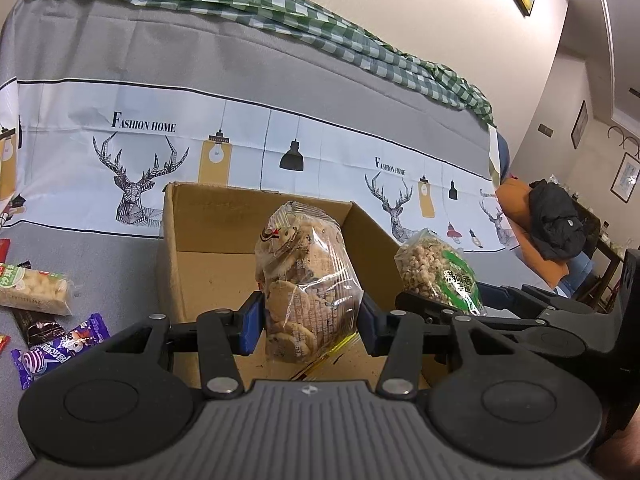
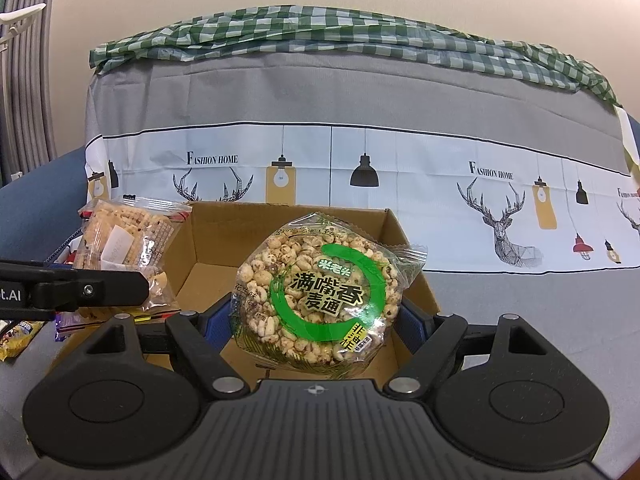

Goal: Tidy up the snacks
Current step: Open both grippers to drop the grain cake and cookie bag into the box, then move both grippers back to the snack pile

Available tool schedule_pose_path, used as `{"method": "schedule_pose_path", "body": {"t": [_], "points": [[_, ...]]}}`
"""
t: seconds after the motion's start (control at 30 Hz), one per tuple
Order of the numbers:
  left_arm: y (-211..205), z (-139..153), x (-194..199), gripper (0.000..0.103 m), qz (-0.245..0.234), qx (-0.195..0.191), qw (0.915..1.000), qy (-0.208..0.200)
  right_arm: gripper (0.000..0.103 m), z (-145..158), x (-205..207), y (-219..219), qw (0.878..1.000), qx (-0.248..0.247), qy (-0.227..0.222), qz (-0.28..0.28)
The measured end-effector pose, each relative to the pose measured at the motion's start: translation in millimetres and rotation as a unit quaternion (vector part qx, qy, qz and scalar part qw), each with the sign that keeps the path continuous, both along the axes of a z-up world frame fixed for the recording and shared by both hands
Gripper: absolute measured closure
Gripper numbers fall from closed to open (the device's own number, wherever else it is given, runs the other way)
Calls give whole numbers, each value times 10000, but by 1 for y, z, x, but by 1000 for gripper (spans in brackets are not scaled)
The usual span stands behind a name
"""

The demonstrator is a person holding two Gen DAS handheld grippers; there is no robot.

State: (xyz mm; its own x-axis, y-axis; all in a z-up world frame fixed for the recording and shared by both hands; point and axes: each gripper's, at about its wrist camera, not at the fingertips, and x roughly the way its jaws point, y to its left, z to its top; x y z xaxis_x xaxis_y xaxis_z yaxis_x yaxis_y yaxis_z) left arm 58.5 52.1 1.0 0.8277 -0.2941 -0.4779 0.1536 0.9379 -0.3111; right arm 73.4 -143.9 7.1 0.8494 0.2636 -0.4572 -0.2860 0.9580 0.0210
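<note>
over cardboard box (image 1: 208, 264) | cookie bag (image 1: 304, 280) clamped in left gripper (image 1: 310, 322)

"FASHION HOME" on cloth (image 2: 360, 168), "满嘴香麦通" on packet (image 2: 320, 292)

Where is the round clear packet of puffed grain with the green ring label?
The puffed grain packet sits centre in the right wrist view, gripped by the right gripper above the open cardboard box.
</note>
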Motion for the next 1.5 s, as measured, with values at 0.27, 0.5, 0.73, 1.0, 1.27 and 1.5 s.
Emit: {"method": "schedule_pose_path", "body": {"t": [0.27, 0.5, 0.73, 1.0, 1.27, 1.5], "points": [[5, 2, 2, 25, -26, -252, 9997, 32, 10, -2, 4, 1, 9993, -209, -20, -318], [24, -3, 9, 25, 745, -139, 9967, 290, 10, -7, 17, -17, 9950, -204, 219, -957], [43, -14, 19, 27, 1182, -192, 9895, 813, 13, -31, 39, -37, 9773, -528, 1029, -1777], [43, -38, 30, 59, 1091, 53, 9820, 1539, 56, -46, 45, -46, 9690, -530, 1395, -1968], [37, -39, 30, 65, 965, 177, 9835, 1520, 73, -47, 45, -50, 9696, -434, 1431, -1939], [35, -39, 32, 65, 898, 144, 9842, 1518, 76, -45, 44, -54, 9685, -402, 1434, -1994]]}}
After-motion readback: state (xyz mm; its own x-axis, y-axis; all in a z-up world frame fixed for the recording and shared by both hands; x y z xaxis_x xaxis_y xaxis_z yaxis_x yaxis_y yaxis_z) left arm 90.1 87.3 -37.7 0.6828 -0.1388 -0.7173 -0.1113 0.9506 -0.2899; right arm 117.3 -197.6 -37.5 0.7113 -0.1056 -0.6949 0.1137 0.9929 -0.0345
